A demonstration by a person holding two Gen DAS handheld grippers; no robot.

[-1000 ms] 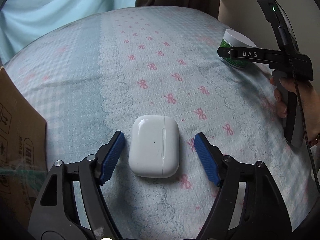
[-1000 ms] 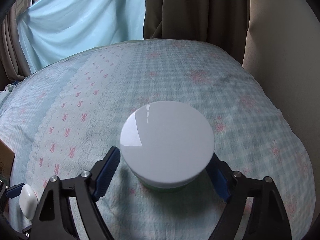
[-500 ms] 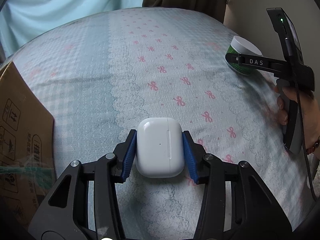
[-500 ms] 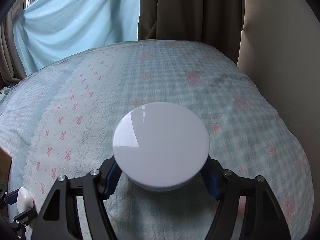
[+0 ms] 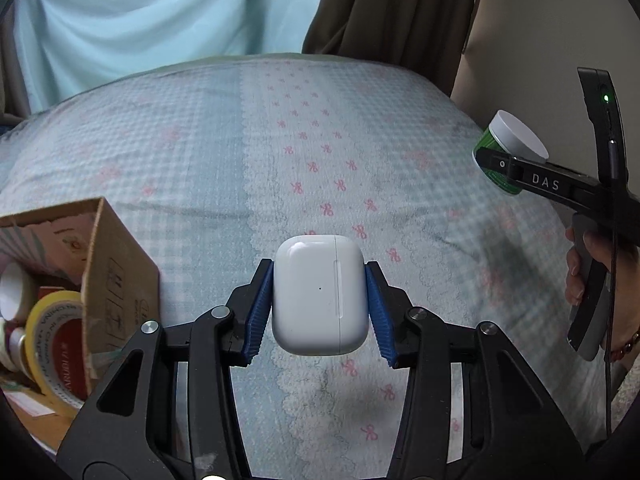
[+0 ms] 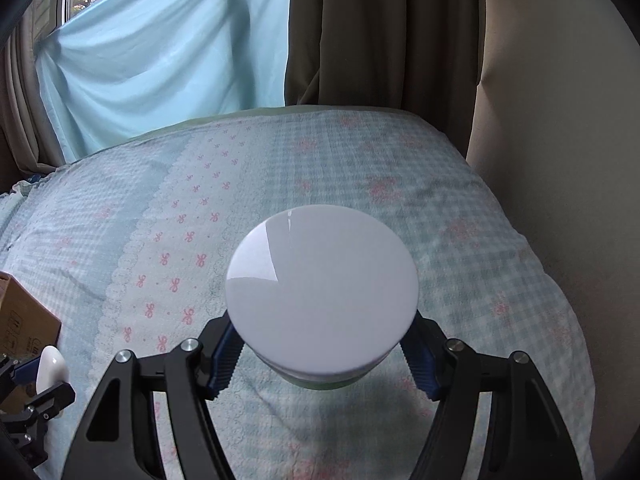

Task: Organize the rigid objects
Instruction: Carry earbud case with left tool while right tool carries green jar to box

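My left gripper (image 5: 319,312) is shut on a white earbud case (image 5: 319,294) and holds it above the blue checked bedspread (image 5: 280,168). My right gripper (image 6: 322,354) is shut on a green jar with a white lid (image 6: 322,290), lifted above the bedspread. The jar (image 5: 510,148) and the right gripper (image 5: 516,168) also show at the far right of the left wrist view. The earbud case (image 6: 50,364) shows at the lower left of the right wrist view.
An open cardboard box (image 5: 116,280) stands at the left, holding a yellow tape roll (image 5: 44,344) and other small items. Its corner (image 6: 24,324) shows in the right wrist view. Curtains (image 6: 380,32) and a beige wall (image 6: 560,120) bound the bed.
Both grippers closed on their objects and lifted them off the bedspread. The left gripper has raised the earbud case, and the box's inside has come into view.
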